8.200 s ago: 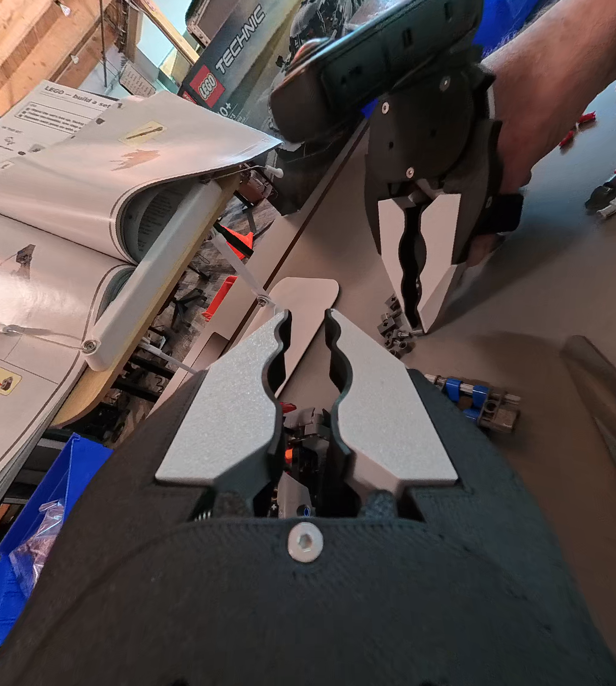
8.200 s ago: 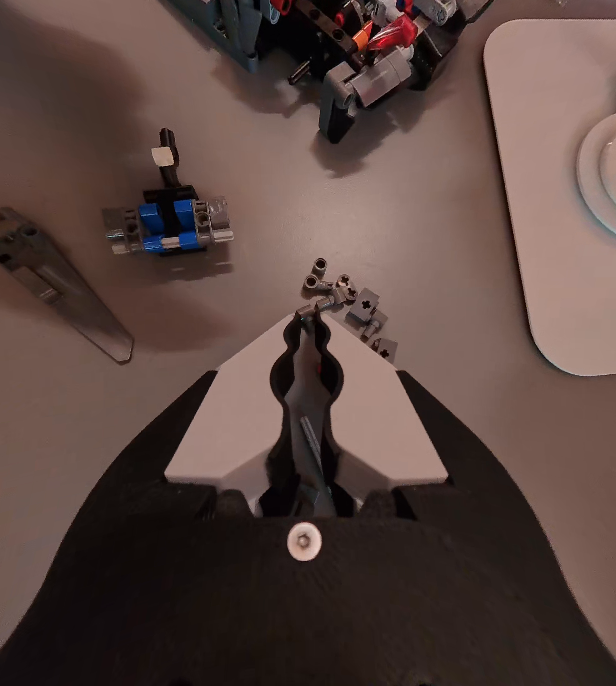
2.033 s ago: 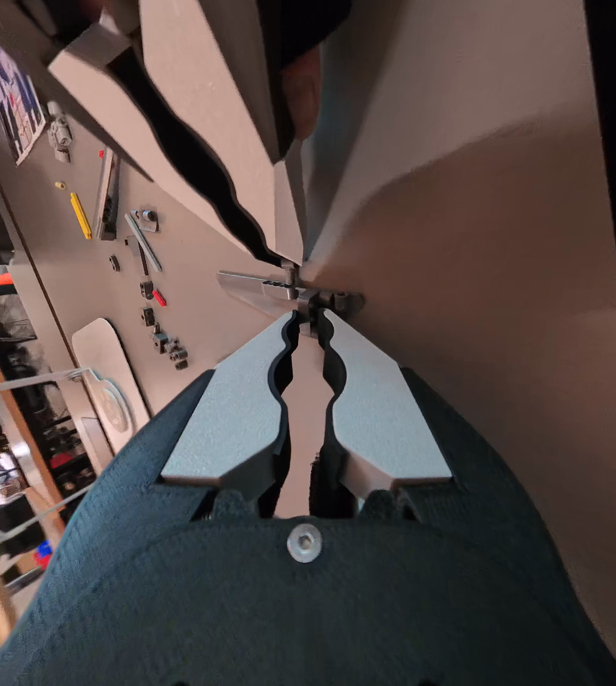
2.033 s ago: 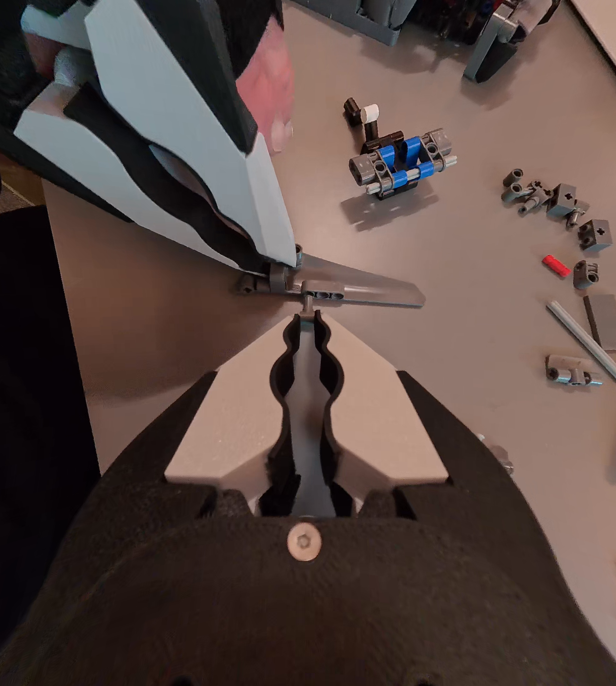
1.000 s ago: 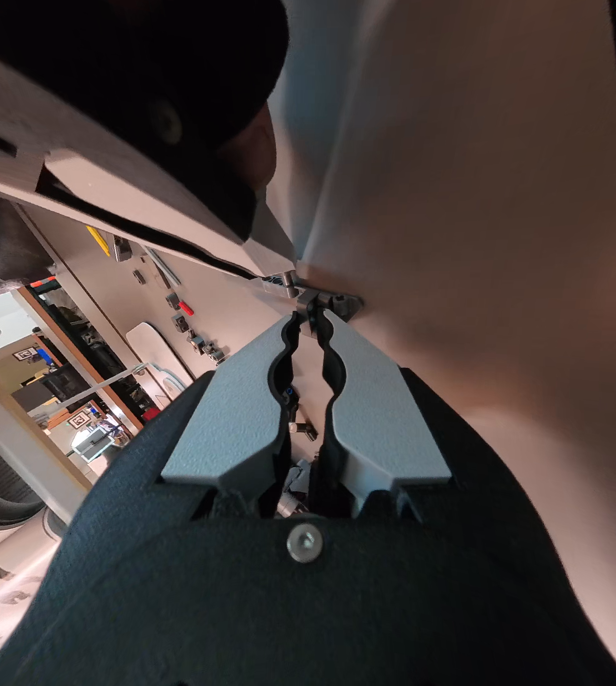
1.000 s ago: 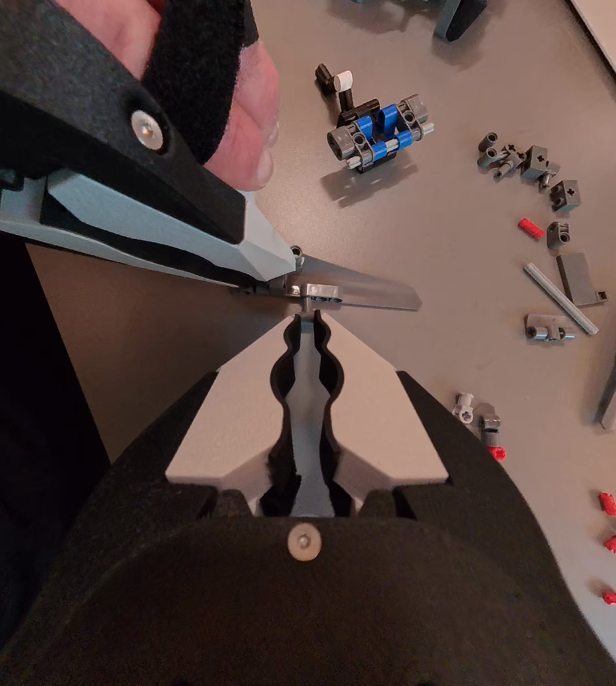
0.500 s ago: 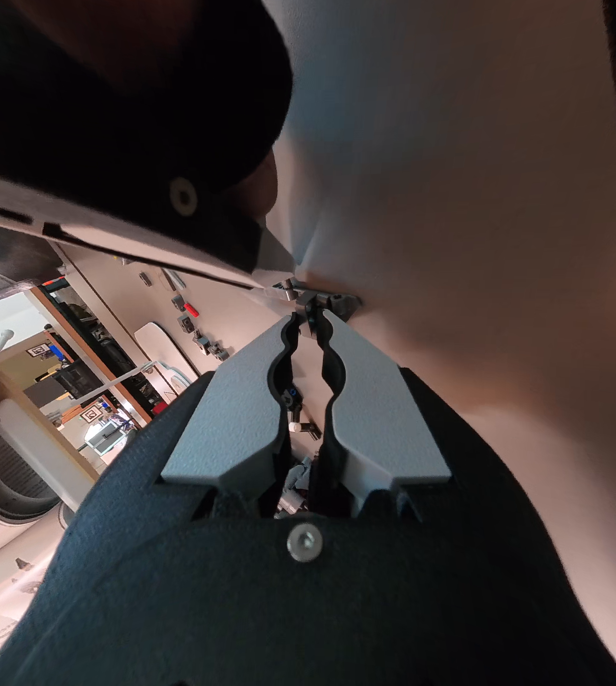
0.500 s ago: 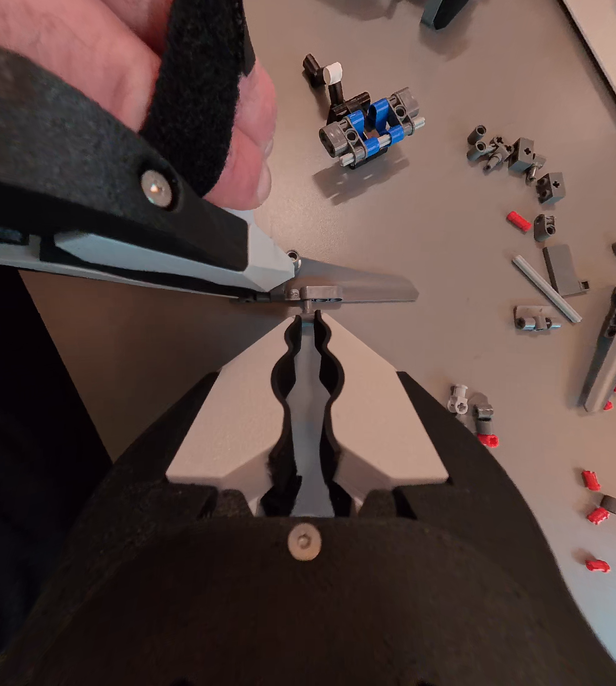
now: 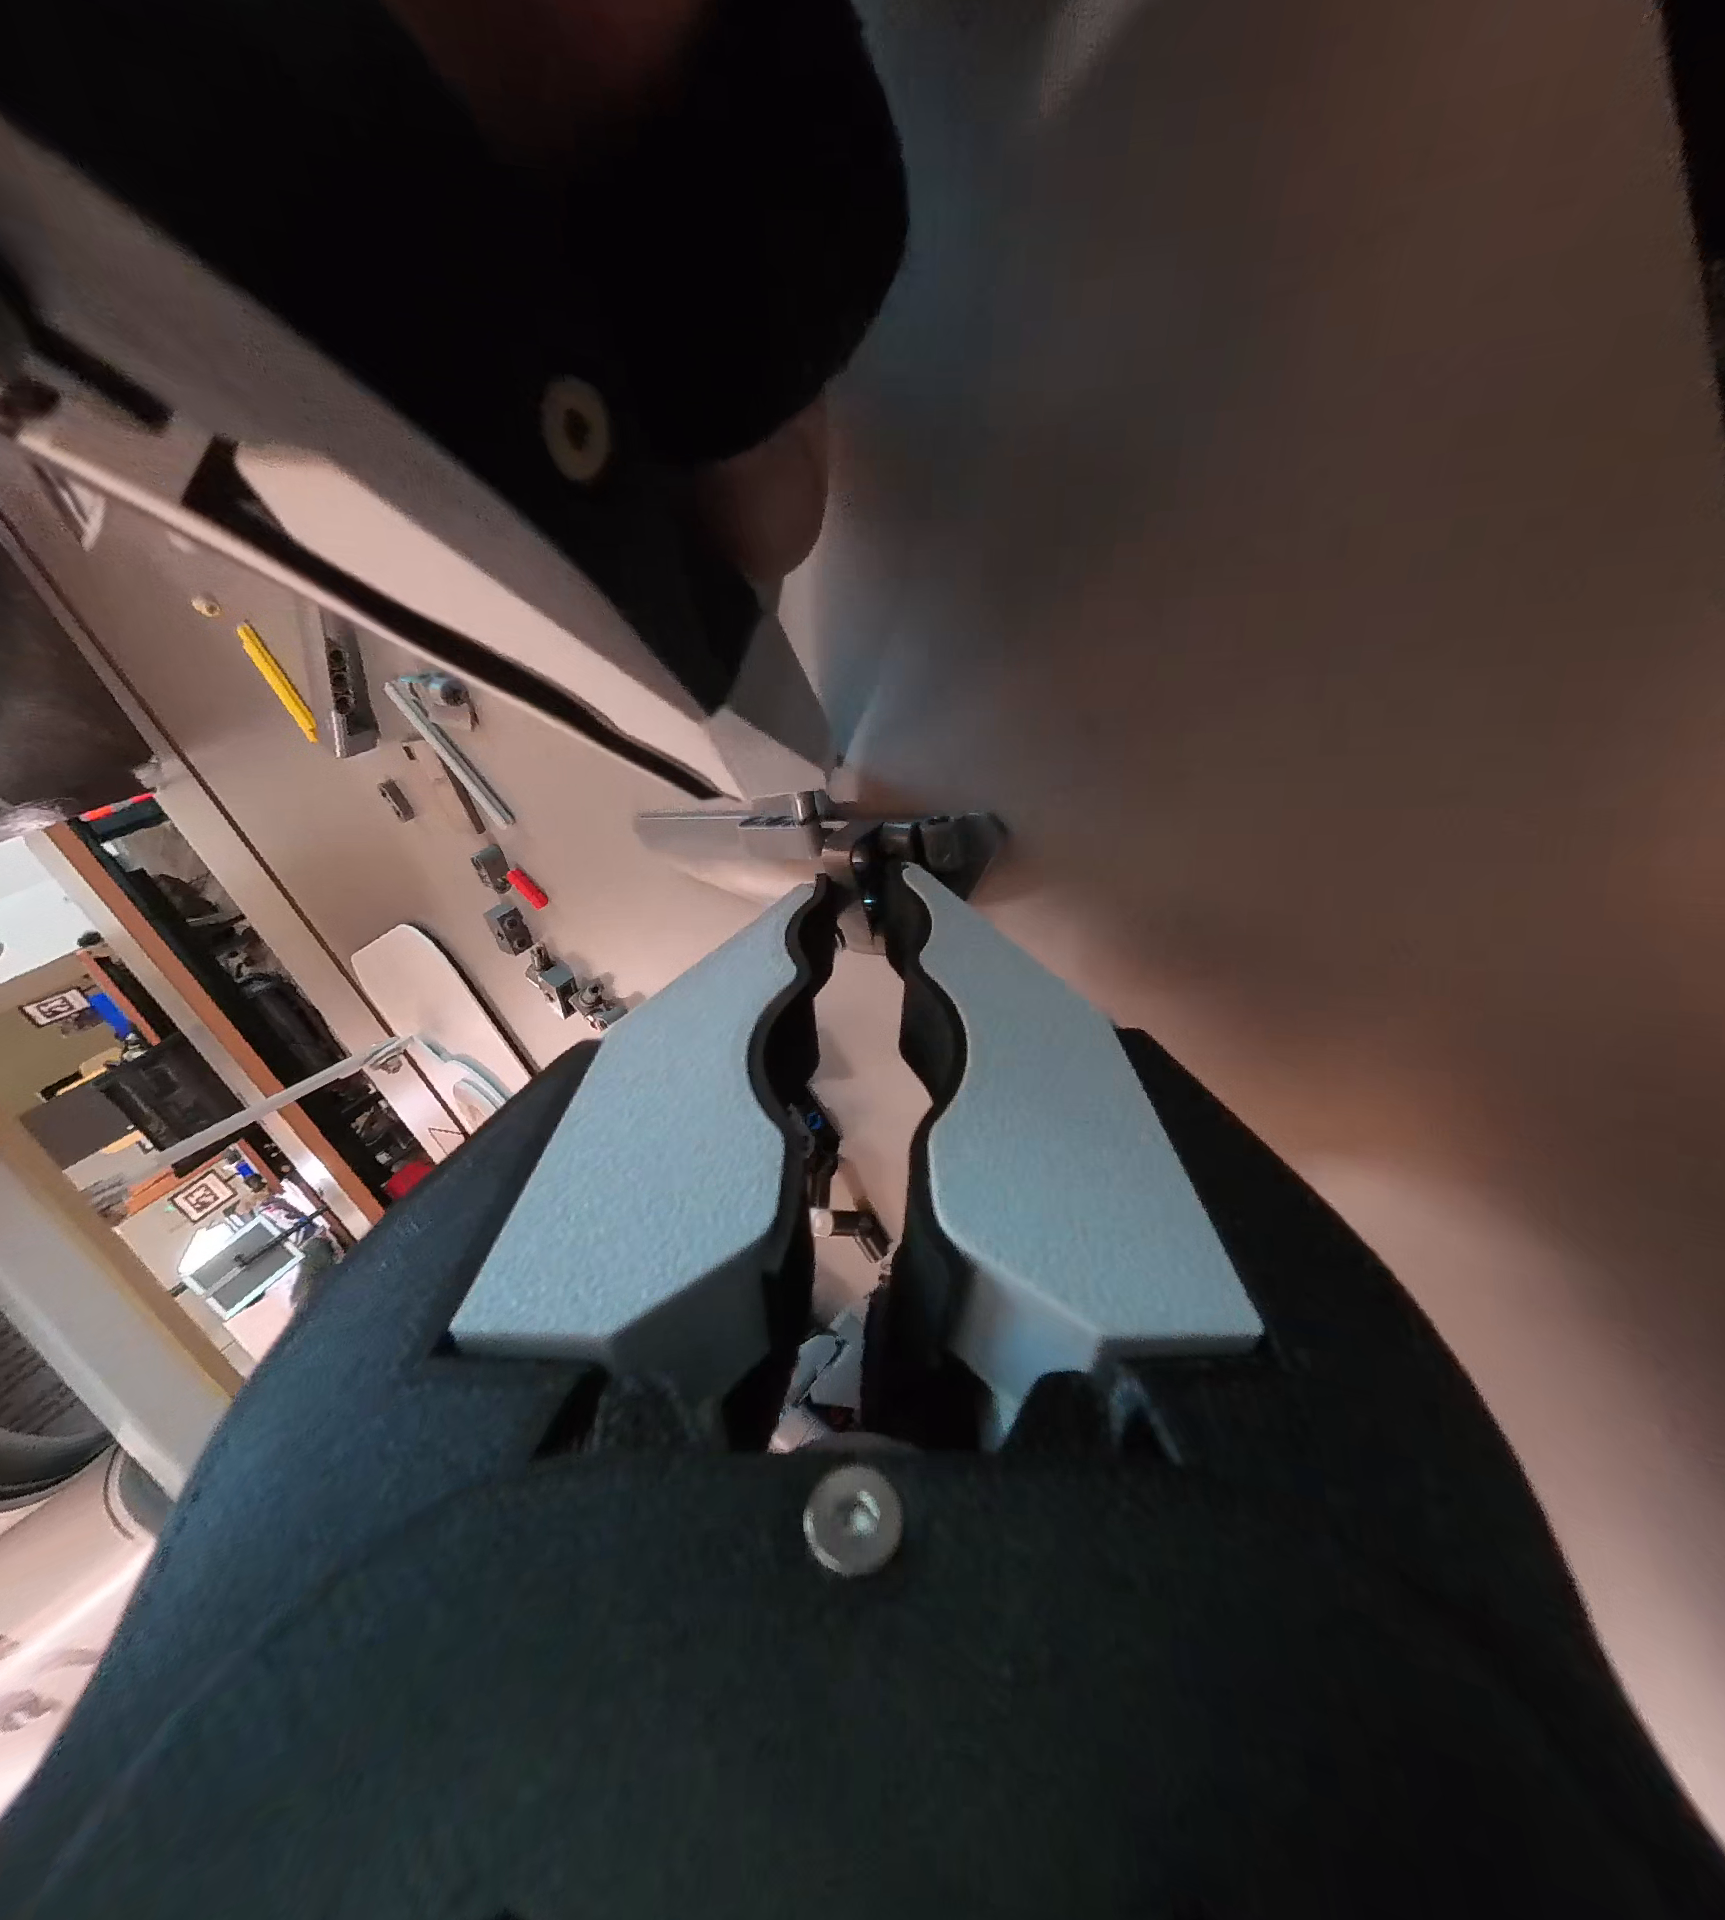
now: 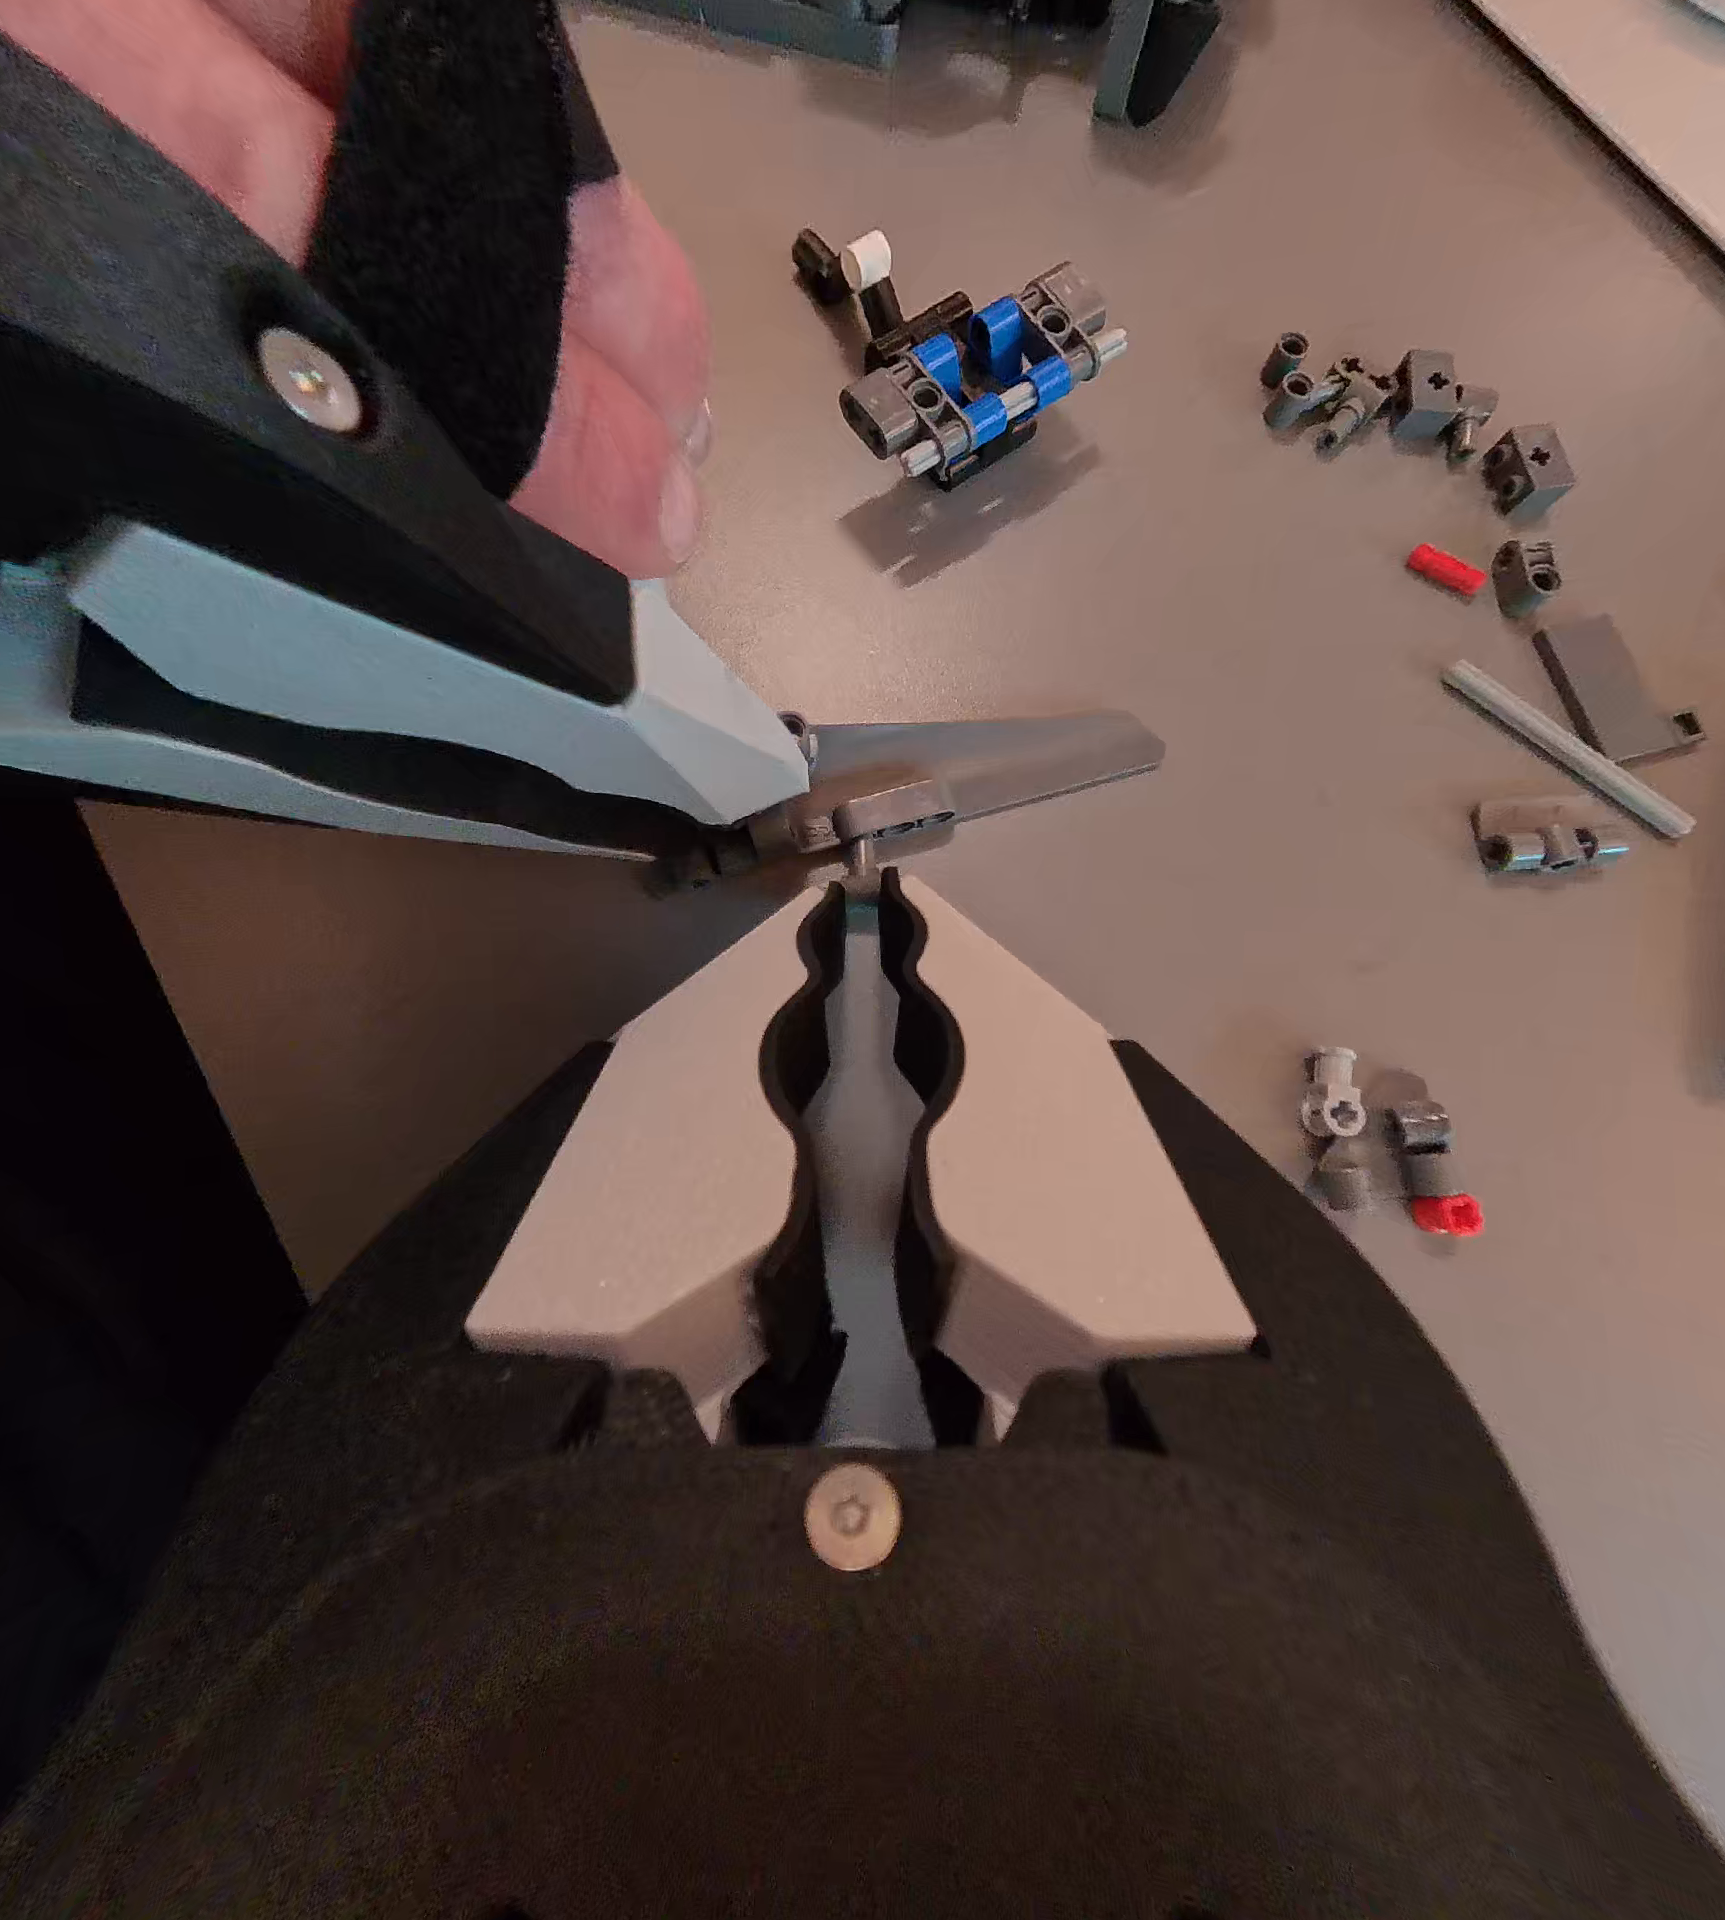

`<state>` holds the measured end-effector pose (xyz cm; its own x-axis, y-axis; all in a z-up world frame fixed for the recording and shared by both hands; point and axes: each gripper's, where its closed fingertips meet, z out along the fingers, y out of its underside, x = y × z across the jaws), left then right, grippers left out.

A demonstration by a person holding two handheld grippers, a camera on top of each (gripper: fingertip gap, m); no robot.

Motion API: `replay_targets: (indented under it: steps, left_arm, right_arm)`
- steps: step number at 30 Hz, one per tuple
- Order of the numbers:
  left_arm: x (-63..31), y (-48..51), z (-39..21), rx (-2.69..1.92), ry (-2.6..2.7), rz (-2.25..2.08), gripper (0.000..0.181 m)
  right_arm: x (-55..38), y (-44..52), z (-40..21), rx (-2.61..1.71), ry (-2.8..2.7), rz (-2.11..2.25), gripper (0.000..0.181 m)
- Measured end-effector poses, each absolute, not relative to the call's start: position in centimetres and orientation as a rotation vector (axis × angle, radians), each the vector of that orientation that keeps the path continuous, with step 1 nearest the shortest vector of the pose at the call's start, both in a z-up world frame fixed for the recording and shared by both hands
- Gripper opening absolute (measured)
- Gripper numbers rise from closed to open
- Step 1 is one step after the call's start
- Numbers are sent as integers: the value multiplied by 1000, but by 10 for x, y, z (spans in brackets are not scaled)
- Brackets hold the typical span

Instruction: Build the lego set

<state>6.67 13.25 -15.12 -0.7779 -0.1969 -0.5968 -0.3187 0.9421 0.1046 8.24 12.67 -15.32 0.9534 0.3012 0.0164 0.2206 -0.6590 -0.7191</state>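
Above the table (image 10: 1253,644): left gripper (image 10: 733,821) clamps grey wing panel (image 10: 1003,753), right gripper (image 10: 863,883) pinches small pin (image 10: 860,854); many loose pieces (image 10: 1409,400) unassembled.

I am working in what looks like a workshop or lab: a grey table (image 10: 1201,935) strewn with loose Lego parts (image 10: 1419,405), and in the left wrist view, far left, wooden-edged shelving (image 9: 245,997) crowded with equipment.
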Motion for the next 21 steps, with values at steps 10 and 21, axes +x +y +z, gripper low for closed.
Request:
replay_targets:
  steps: [10, 21]
  left_arm:
    - [67, 132, -151, -401, 2492, 166, 6]
    - [66, 132, -152, -402, 2506, 134, 6]
  right_arm:
    - [82, 129, -153, -2287, -454, 218, 3]
    - [82, 130, -153, -2247, -638, 279, 3]
